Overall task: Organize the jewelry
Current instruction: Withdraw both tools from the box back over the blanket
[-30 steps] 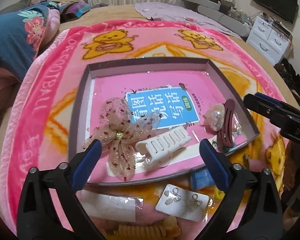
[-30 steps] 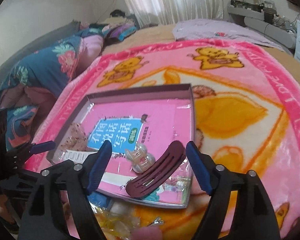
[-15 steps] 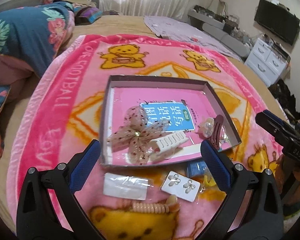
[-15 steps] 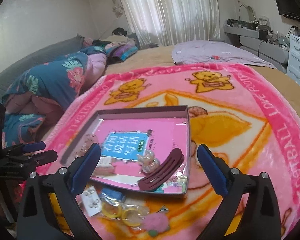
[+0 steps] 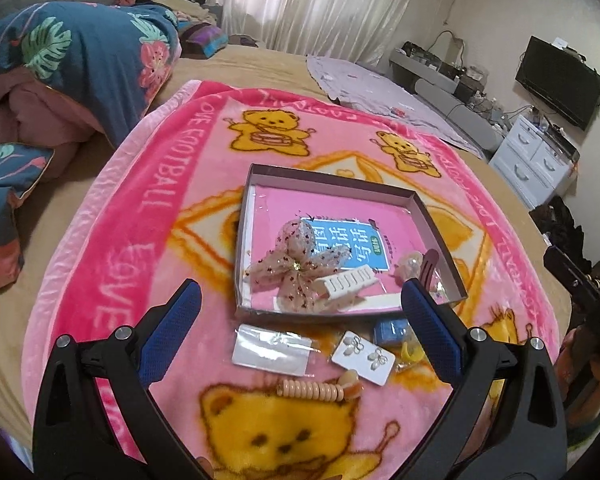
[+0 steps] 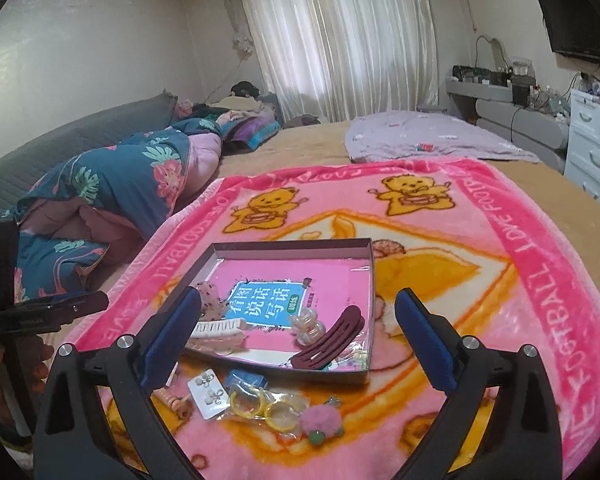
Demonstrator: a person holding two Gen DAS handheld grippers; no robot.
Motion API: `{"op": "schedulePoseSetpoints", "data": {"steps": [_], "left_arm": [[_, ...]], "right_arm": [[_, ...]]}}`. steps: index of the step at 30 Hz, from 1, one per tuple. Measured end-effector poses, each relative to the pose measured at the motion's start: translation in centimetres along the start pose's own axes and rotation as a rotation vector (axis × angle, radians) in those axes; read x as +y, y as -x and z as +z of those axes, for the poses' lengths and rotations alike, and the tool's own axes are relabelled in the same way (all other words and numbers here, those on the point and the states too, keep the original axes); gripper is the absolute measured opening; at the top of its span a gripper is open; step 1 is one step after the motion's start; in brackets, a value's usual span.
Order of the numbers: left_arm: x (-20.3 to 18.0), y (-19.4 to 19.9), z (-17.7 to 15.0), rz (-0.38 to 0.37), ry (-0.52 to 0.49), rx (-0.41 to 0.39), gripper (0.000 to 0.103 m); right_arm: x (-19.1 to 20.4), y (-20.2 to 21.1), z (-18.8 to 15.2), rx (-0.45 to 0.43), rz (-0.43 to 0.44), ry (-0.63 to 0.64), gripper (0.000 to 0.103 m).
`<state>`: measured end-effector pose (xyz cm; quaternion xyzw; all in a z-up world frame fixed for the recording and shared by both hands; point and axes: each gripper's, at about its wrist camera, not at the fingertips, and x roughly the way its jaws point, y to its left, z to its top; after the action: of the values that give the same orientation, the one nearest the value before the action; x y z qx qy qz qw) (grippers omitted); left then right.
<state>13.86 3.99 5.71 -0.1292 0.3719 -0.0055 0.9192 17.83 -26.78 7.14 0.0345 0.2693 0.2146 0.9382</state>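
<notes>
Two sets of jaws are mine, and both stand wide with nothing between them: my left gripper point(image 5: 300, 322) and my right gripper point(image 6: 298, 330) hang above the near edge of the pink blanket point(image 5: 148, 208), apart from every piece. Nearest me, loose on the blanket and outside the box, lie a beaded coil hair tie point(image 5: 314, 390), a white earring card point(image 5: 363, 356), a clear packet with a white card point(image 5: 274, 346) and a small blue packet point(image 5: 392, 330); my right view adds a bag of yellow rings point(image 6: 266, 406) and a pink pom-pom point(image 6: 320, 420) just beside it. Past these sits the shallow box point(image 5: 324, 174), its floor lined with a pink book cover. Inside, toward the near wall, are a sheer bow point(image 5: 296, 266), a white claw clip point(image 5: 350, 282) touching the bow, a clear pearly clip point(image 6: 309, 326) and a maroon hair clip point(image 6: 328, 342) by the right wall. I judge the job about half done: four pieces are boxed, and roughly six remain outside. The earring card or the coil looks the easiest next pick; the slick packets may slide in my pads. Beyond the box are only the folded quilt point(image 5: 80, 64) and curtains point(image 6: 340, 32).
</notes>
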Motion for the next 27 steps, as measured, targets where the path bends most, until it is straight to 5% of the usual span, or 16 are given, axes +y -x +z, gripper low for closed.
{"op": "schedulePoseSetpoints", "data": {"steps": [27], "left_arm": [[-2.0,4.8,-4.3,0.038,-0.088,-0.036,0.093]], "right_arm": [[2.6,4.8,-3.3,0.016,0.02,0.082,0.097]]}}
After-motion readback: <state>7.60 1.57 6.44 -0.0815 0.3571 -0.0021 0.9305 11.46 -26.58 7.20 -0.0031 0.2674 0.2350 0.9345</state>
